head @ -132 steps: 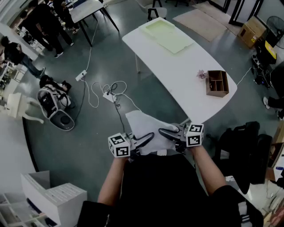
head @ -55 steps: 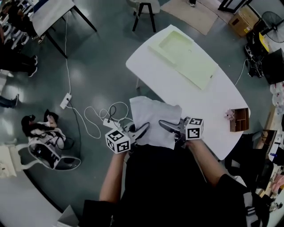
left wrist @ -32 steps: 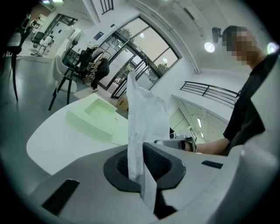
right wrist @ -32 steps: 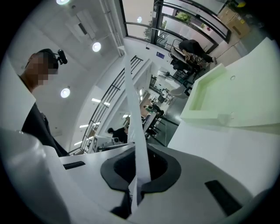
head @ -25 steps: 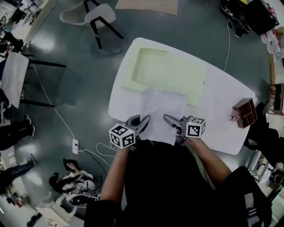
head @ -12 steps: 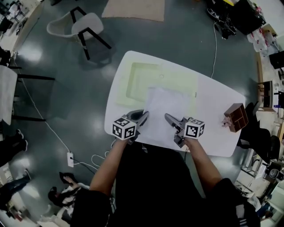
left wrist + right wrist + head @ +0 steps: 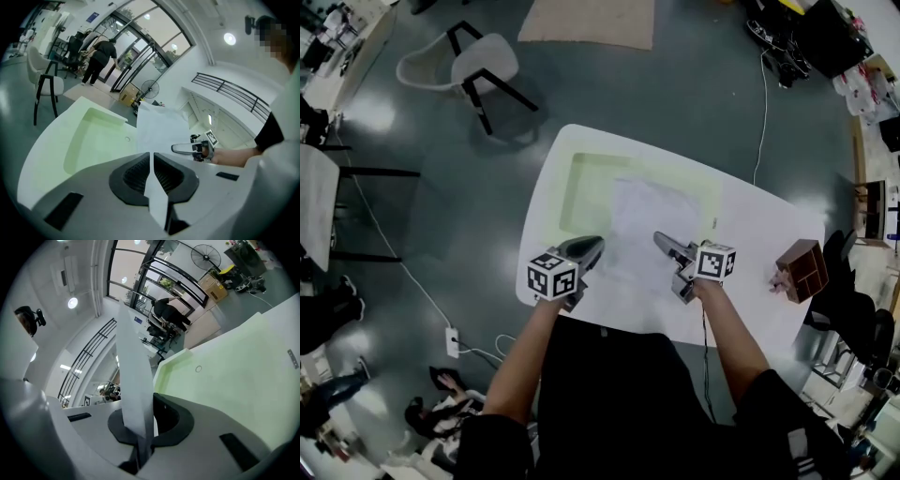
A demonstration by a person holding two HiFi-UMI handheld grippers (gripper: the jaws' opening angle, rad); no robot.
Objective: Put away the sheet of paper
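A white sheet of paper (image 7: 636, 246) hangs stretched between my two grippers over the white table (image 7: 759, 248). My left gripper (image 7: 589, 247) is shut on its left edge, and the left gripper view has the sheet (image 7: 157, 126) pinched between the dark pads. On the opposite edge my right gripper (image 7: 664, 244) is shut too, the sheet (image 7: 133, 390) rising from its jaws. A pale green folder (image 7: 586, 183) lies open on the table beyond the sheet; the folder (image 7: 89, 140) (image 7: 243, 366) shows in both gripper views.
A brown wooden organiser box (image 7: 800, 269) stands at the table's right end. A white chair (image 7: 464, 70) stands on the grey floor beyond the table's far left corner. People stand by glass doors in the background (image 7: 101, 61).
I have walked up to the table carrying the sheet in both grippers. In the last second the sheet has come forward over the table, its far edge reaching over the green folder.
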